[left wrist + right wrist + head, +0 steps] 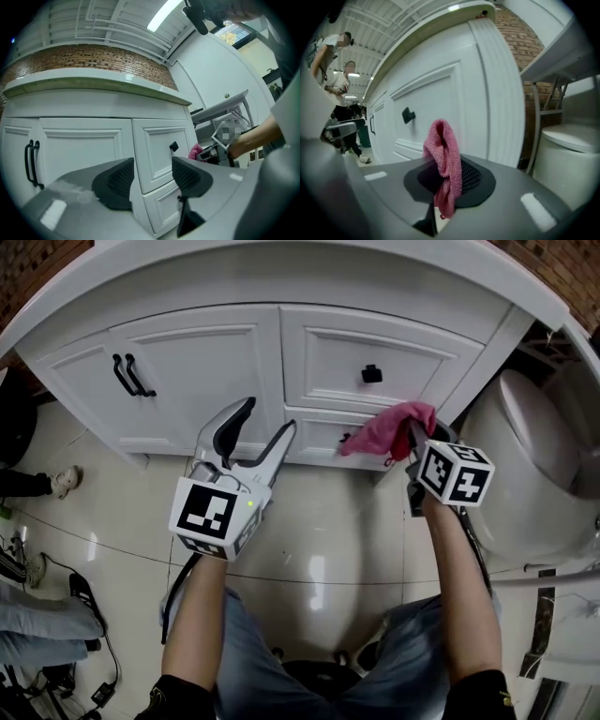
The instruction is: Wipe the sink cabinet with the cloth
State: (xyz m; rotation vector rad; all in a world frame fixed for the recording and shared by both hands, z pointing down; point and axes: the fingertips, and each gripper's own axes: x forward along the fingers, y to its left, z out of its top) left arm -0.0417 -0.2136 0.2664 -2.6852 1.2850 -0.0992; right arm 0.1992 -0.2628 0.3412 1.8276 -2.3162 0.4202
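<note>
The cloth (443, 150), pink and knitted, is pinched between the jaws of the right claw (447, 176), which are closed on its middle so that a fold stands above them and a tail hangs below. In the head view this claw holds the cloth at the lower drawer (323, 437), near the right-hand edge of the sink cabinet (216, 352). Whether the fabric is pressing on the white front or sits just off it cannot be told. The left claw (270, 418) hangs in front of the cabinet's middle with its jaws well apart and nothing between them, so it seems to have no part in the wiping. No streaks, damp patches or dirt show anywhere on the panels, so the pictures give no proof of which parts are already wiped. Judging by where the cloth is, the work looks to be at the lower right corner. The upper drawer with its black knob (371, 373) and the doors with the black handles (129, 376) at the left are probably yet to be covered.
</note>
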